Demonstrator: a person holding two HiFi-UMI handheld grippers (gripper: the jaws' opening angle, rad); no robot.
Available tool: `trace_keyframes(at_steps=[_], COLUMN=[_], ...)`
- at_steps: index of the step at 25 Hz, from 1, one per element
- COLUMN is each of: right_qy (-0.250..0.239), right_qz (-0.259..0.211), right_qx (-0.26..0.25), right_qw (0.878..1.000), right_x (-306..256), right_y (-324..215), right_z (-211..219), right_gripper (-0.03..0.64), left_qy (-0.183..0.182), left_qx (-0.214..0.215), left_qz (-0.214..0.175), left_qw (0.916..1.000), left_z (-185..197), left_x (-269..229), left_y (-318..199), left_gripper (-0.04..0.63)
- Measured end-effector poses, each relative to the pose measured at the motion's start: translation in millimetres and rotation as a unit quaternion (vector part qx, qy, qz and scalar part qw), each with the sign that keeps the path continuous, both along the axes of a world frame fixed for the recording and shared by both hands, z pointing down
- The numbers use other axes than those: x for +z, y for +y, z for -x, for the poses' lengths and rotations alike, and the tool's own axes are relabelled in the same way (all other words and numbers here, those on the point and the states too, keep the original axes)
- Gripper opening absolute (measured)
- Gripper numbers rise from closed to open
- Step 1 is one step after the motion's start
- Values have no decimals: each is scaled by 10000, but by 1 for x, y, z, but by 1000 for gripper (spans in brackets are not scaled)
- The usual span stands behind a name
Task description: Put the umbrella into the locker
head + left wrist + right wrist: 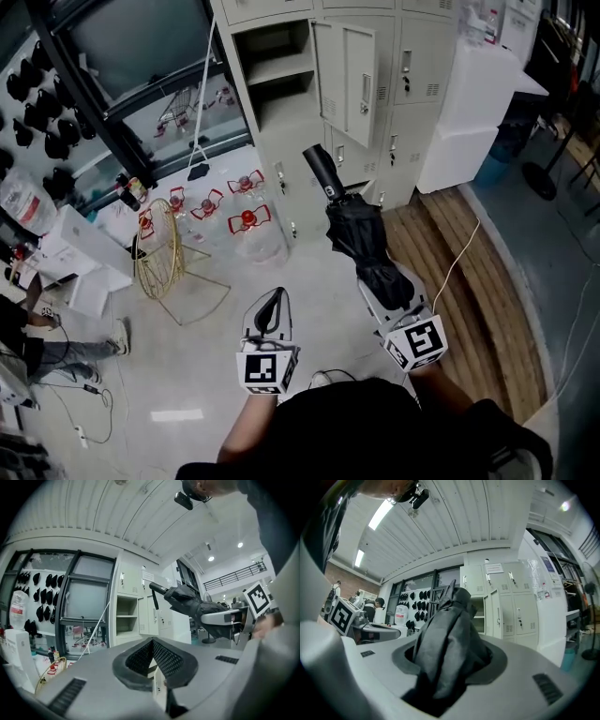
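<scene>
Left of the umbrella [361, 234], jugs [248, 223] front the locker [281, 122].

Ahead of your left gripper [274, 300] it's all glossy pale floor [309, 272] up to a dark-framed window [131, 47]. Right of your right gripper [380, 281] there's a wooden plank strip [487, 281], with white foam boxes [473, 103] beyond. Ribbed ceiling [454, 517] overhead, strip lights [384, 513] on.

Bright, even light falls from a ceiling strip [382, 513] and spotlights [211, 558], leaving a pale glare on the floor [176, 414]. Both gripper views bulge, with black corners and a soft foreground.
</scene>
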State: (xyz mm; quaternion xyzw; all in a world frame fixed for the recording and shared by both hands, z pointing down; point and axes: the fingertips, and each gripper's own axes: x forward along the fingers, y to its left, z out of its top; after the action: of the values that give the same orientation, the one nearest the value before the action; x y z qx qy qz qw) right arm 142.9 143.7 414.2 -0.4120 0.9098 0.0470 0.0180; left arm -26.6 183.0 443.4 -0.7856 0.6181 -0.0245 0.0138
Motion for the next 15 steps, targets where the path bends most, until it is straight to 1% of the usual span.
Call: trace_keyframes(at_steps=[4,6,9,15], right_qy=[51,71,115,124], right_qz=[36,89,81,35], right_qx=[119,147,200,221], right_qw=[9999,9998,9997,9997], right_x=[7,11,9,7], right_y=[-12,-18,-34,-79], right_z=[20,29,40,60], right_gripper=[219,219,219,219], left_qy=[-7,2,22,38], left_qx=[146,125,184,14], left_qz=[53,119,92,140], left_qw=[9999,9999,9998,9999], left_z=[16,27,38,66], left_x=[11,17,13,16], left_y=[-7,-13,-27,-67], left_gripper=[-3,-3,-3,-3])
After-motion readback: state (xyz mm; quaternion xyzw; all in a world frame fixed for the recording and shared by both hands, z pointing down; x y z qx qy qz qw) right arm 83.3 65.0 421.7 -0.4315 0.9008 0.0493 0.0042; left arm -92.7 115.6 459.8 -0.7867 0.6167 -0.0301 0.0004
